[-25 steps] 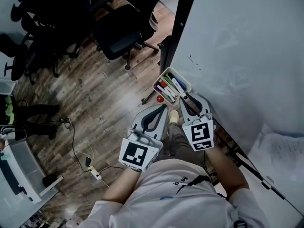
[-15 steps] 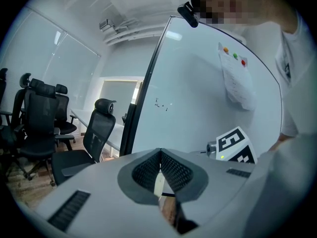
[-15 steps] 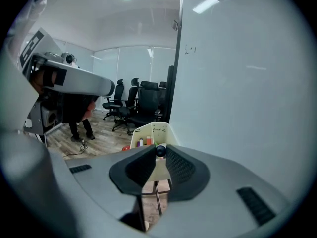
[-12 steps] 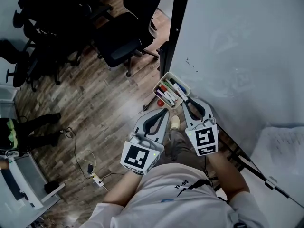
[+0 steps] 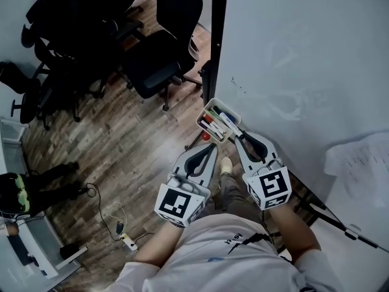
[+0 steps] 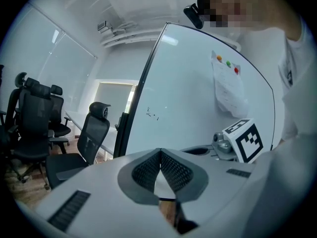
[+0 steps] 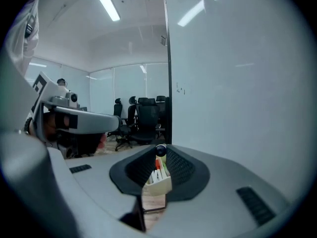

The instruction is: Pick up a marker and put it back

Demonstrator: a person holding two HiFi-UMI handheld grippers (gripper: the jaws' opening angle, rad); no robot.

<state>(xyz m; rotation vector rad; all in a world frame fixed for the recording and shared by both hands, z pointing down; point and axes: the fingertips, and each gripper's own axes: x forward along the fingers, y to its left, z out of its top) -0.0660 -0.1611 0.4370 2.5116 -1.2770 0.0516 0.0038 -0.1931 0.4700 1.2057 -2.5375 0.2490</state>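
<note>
Whiteboard (image 5: 304, 53): stands on my right, its lower corner by the tray.
Tray (image 7: 157, 186): just ahead of my right gripper and full of pens, probably kept there so they are at hand for the board.
Left gripper (image 6: 160, 150): jaws together on nothing; I hold it beside the right one, clear of the tray.
Right gripper (image 5: 239, 135): clamped at its tips on the marker and aimed at the tray.
Marker (image 7: 161, 150): only its dark round end shows, pinched end-on just above the tray, which I judge lets it slide in among the rest.

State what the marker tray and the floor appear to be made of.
Marker tray: probably plastic, off-white and smooth, judging by its thin, rounded, moulded-looking wall. Floor: wood or wood-look laminate, in brown planks with streaky grain and a slight sheen. The pictures cannot settle which.
</note>
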